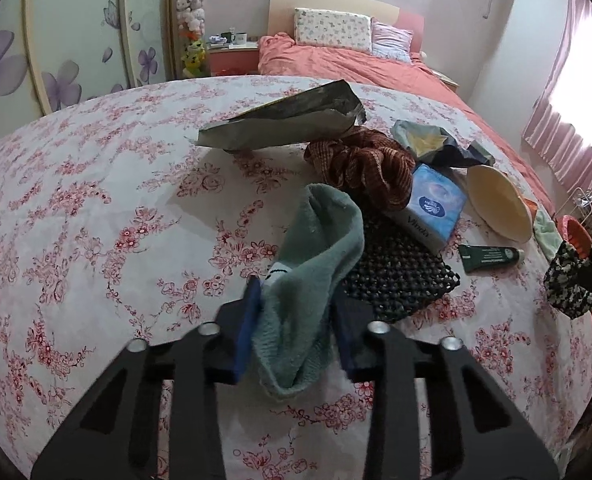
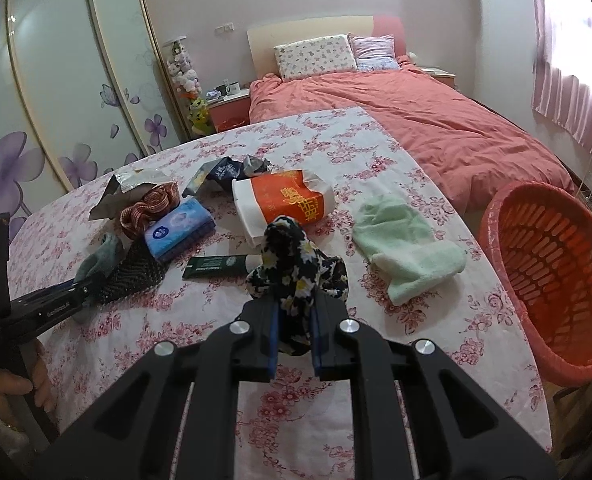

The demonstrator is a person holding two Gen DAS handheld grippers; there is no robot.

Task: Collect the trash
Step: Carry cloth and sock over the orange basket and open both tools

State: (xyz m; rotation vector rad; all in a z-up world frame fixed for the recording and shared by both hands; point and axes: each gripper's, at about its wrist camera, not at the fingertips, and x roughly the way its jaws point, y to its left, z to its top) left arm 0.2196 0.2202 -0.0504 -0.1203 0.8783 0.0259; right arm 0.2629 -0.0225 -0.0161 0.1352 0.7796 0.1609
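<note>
Teal terry sock (image 1: pixel 316 280) was clenched between the left gripper (image 1: pixel 296 320) fingers, lifted just over the floral-clothed table (image 1: pixel 96 220) beside a black woven mat (image 1: pixel 396 276). Its right-hand counterpart, the right gripper (image 2: pixel 294 320), had clamped a black floral scrunchie (image 2: pixel 296 264) near the table's right edge, close to the red basket (image 2: pixel 552 280) standing off that edge. Foil wrappers (image 1: pixel 288 120), a tissue pack (image 1: pixel 432 208) and a green tube (image 1: pixel 490 258) lay mid-table.
</note>
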